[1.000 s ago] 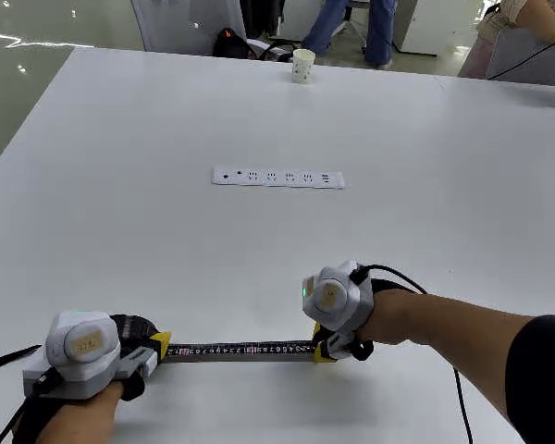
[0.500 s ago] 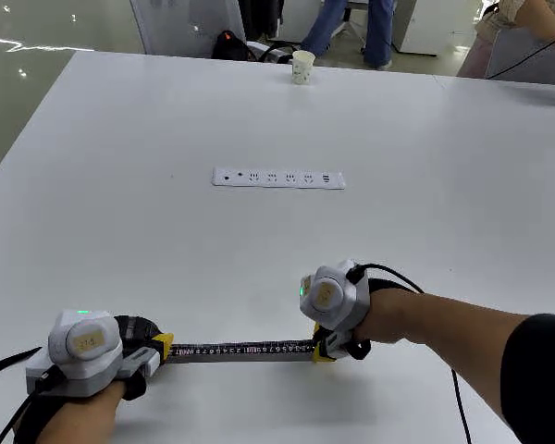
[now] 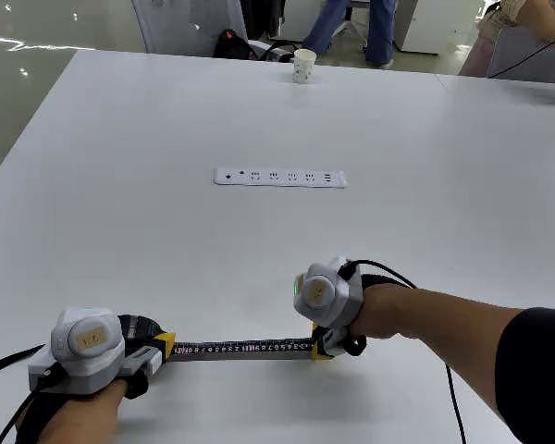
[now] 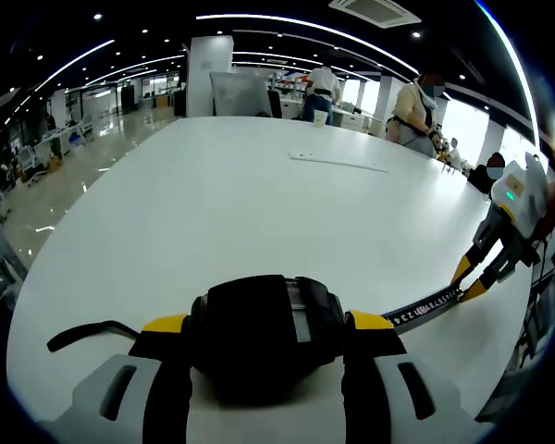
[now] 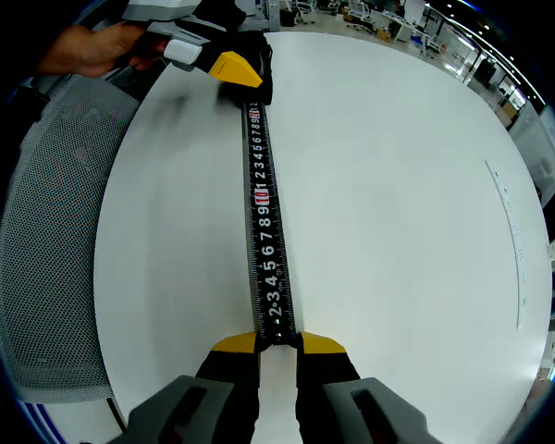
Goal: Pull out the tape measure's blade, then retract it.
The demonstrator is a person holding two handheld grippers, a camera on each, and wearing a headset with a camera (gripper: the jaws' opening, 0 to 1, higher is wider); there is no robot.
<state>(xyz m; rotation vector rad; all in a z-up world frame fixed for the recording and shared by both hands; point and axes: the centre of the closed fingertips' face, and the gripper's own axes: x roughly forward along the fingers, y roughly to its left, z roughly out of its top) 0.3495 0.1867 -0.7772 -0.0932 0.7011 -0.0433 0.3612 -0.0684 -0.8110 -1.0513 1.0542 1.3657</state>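
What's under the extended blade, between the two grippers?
Bare white table lies under the blade. The blade's tip is covered by the shut jaws of the right gripper; its other end runs into the black case clamped in the left gripper.

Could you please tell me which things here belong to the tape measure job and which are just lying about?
In the job: tape measure case, clamped in the left gripper; blade, pinched by the right gripper.
Lying about: power strip and paper cup on the table.
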